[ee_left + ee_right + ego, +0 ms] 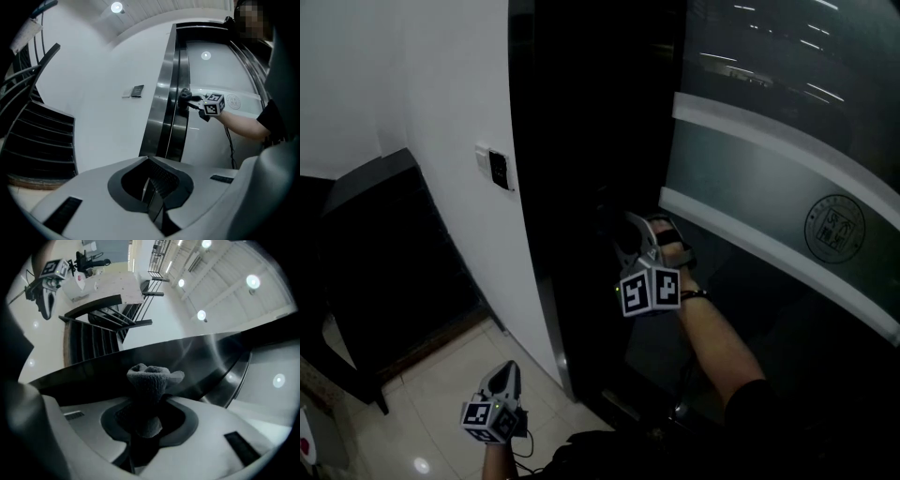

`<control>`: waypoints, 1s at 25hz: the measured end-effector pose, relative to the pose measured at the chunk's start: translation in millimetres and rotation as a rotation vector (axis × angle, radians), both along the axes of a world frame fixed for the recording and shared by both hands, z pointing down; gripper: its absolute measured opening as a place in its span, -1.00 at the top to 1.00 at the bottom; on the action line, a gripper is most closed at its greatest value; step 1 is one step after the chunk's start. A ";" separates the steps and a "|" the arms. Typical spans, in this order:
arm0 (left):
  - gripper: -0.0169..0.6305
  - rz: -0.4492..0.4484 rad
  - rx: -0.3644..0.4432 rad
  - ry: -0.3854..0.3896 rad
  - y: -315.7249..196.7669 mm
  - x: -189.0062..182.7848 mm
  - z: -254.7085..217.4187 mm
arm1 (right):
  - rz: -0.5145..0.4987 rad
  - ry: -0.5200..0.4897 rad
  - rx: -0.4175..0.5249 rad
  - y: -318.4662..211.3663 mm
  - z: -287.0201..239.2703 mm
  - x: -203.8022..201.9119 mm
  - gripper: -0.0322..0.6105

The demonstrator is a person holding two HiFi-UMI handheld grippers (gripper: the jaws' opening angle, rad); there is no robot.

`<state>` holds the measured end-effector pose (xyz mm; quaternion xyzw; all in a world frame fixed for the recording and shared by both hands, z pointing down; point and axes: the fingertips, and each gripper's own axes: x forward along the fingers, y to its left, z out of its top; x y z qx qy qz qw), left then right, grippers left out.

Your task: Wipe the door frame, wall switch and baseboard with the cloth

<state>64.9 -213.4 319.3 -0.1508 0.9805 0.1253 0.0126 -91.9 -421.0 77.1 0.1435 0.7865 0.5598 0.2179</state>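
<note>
Grey terry cloth (149, 380), bunched into a wad, is clamped between the jaws of my right gripper (147, 423), with its rounded end standing out past the jaw tips. That end lies up against the dark, polished metal door frame (117, 366), whose surface fills the band behind it. In the head view, my right gripper (628, 234) points into the door frame (581, 141) near the edge that borders the glass door (769, 187), lower than the wall switch (499, 171). My forearm (712, 337) runs back from it toward the lower right. The wall switch sits on the white wall (441, 94), just beside the frame's other edge. My left gripper (502, 375) hangs low over the pale tiled floor (441, 394), well apart from the frame. In its own view, the jaws of my left gripper (157, 197) are closed against each other with nothing between them. They point up at the door frame (164, 117) and the wall switch (137, 90). A dark staircase (28, 131) occupies that view's left edge.
</note>
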 end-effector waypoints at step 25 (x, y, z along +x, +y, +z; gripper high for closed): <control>0.94 -0.092 -0.002 -0.003 21.1 24.0 -5.2 | 0.091 -0.098 0.033 2.6 -41.7 -59.5 0.60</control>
